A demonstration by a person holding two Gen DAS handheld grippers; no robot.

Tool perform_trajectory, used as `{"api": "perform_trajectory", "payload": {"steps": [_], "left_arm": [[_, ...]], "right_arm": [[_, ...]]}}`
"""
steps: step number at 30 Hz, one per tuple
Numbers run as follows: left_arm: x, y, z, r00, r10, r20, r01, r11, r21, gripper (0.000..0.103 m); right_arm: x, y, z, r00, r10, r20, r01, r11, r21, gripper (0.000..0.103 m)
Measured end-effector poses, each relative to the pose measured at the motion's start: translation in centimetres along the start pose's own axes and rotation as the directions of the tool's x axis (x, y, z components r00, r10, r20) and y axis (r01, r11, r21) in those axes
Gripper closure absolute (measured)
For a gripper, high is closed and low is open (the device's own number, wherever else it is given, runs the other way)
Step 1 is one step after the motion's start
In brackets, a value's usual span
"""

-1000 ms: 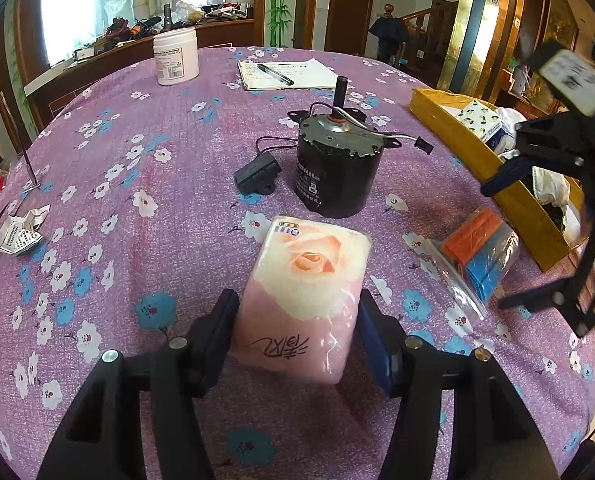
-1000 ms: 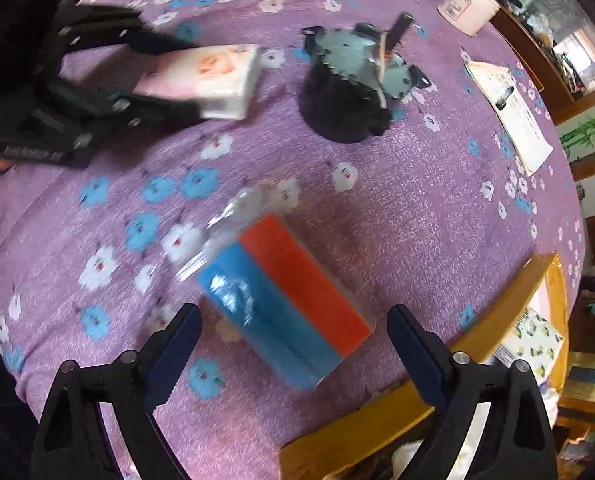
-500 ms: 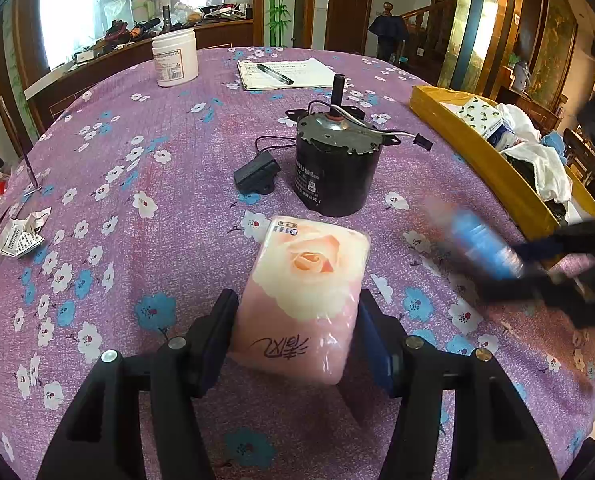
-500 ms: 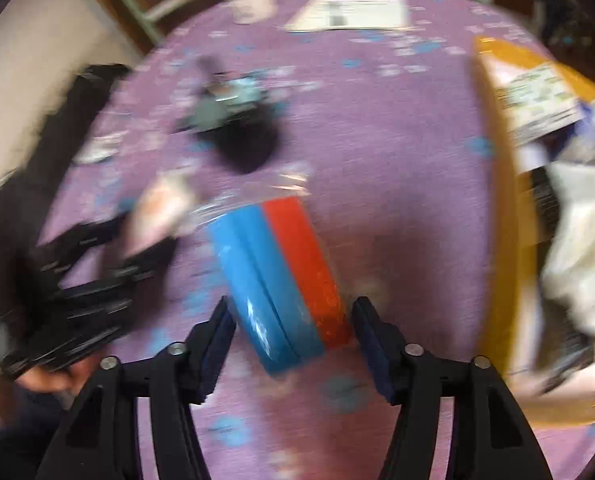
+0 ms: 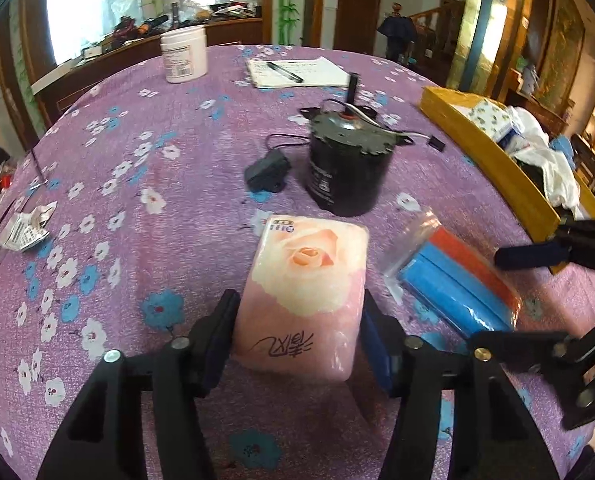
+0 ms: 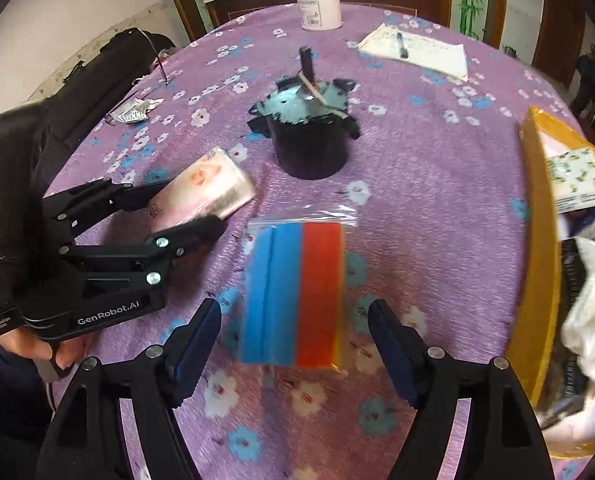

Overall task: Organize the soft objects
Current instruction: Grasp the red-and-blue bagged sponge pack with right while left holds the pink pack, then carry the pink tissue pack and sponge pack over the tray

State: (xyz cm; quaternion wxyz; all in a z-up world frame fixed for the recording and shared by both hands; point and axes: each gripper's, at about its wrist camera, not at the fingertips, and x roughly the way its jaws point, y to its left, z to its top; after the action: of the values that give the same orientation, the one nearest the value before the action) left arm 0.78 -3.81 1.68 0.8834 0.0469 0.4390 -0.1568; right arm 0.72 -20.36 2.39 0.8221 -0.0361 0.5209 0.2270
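The left gripper (image 5: 297,340) points steeply down at the table (image 5: 177,128), its jaws closed against the two long sides of the pink tissue pack (image 5: 309,292). The pack lies flat on the purple flowered cloth near the table's near edge, its long axis running away from the gripper toward the black motor (image 5: 347,164) at the middle of the table. In the right wrist view a hand (image 6: 45,350) grips the left tool's handle from below.

The right gripper (image 6: 295,344) also tilts sharply down. Its jaws have just been opening and stand wide, with the bag of blue and orange sponges (image 6: 295,292) lying between them; the pads look clear of the bag on both sides, though blur makes the orange edge hard to judge. The bag rests flat toward the table's right edge, beside the yellow tray (image 6: 537,264), its long axis in line with the gripper's fingers and its clear sealed flap facing the motor. Tissue pack and sponge bag lie near each other, apart.
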Motion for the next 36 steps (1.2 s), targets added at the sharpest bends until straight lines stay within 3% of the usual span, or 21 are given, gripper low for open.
{"api": "perform_trajectory", "payload": {"steps": [1,3,7,15,18,21,26,36], "left_arm": [[0.0,0.2,0.0,1.000,0.003,0.001,-0.003,1.000,-0.008,0.048],[0.0,0.3,0.0,1.000,0.008,0.003,-0.008,1.000,-0.011,0.048],[0.1,0.0,0.1,1.000,0.026,0.005,-0.026,1.000,0.001,0.048],[-0.2,-0.1,0.1,0.999,0.041,0.025,-0.042,0.999,0.008,0.049],[-0.9,-0.2,0.2,0.996,0.060,0.068,-0.060,0.998,0.009,0.048],[-2.1,-0.4,0.3,0.987,0.094,0.131,-0.096,0.995,0.004,0.048],[-3.4,-0.2,0.5,0.973,0.114,0.202,-0.113,0.993,-0.016,0.048],[-4.0,-0.5,0.5,0.959,0.147,0.242,-0.149,0.989,-0.009,0.048]], "right_arm": [[0.3,0.2,-0.1,1.000,-0.010,0.009,0.010,1.000,0.000,0.026],[0.6,0.5,-0.1,0.999,-0.034,0.003,0.034,0.999,-0.005,0.053],[0.6,0.0,-0.3,0.998,-0.040,0.053,0.037,0.998,0.055,0.057],[-1.4,-0.6,-1.9,0.966,-0.087,0.242,0.049,0.986,0.157,0.057],[-2.1,-0.7,-2.3,0.952,-0.104,0.288,0.057,0.984,0.168,0.057],[-2.7,-1.2,-2.4,0.943,-0.071,0.325,0.009,0.982,0.189,0.057],[-3.2,-1.1,-2.6,0.933,-0.077,0.352,0.007,0.981,0.194,0.057],[-3.8,-1.0,-3.3,0.925,-0.098,0.368,0.021,0.978,0.207,0.057]]}}
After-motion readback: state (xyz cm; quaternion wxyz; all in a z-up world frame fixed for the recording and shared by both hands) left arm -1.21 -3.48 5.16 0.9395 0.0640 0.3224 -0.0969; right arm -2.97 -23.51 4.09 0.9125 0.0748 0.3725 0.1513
